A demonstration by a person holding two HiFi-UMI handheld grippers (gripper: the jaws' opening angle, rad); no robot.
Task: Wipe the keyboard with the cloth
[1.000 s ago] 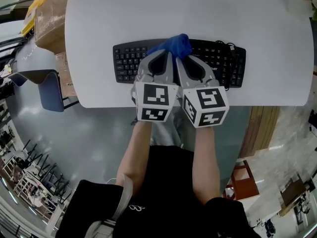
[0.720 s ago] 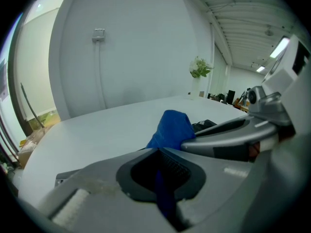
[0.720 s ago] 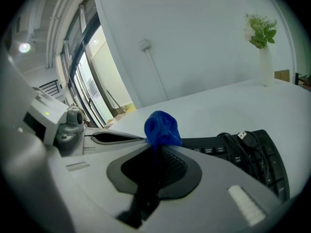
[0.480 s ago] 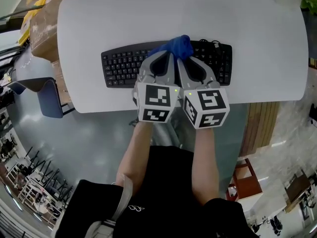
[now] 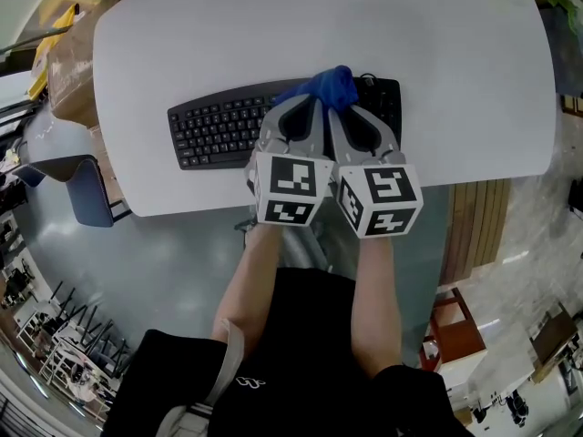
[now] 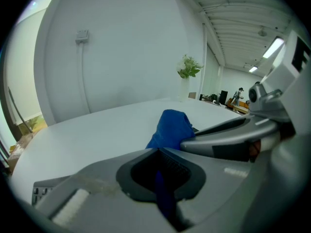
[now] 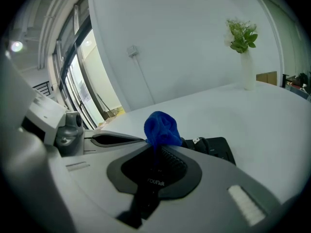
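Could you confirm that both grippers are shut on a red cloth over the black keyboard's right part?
Not quite: the crumpled cloth is blue, not red, as the head view shows. The left gripper and the right gripper are both shut on it, over the black keyboard's right part.

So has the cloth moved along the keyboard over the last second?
Yes. Judged against the keyboard, the cloth has slid to the right, from about the keyboard's middle toward its right end.
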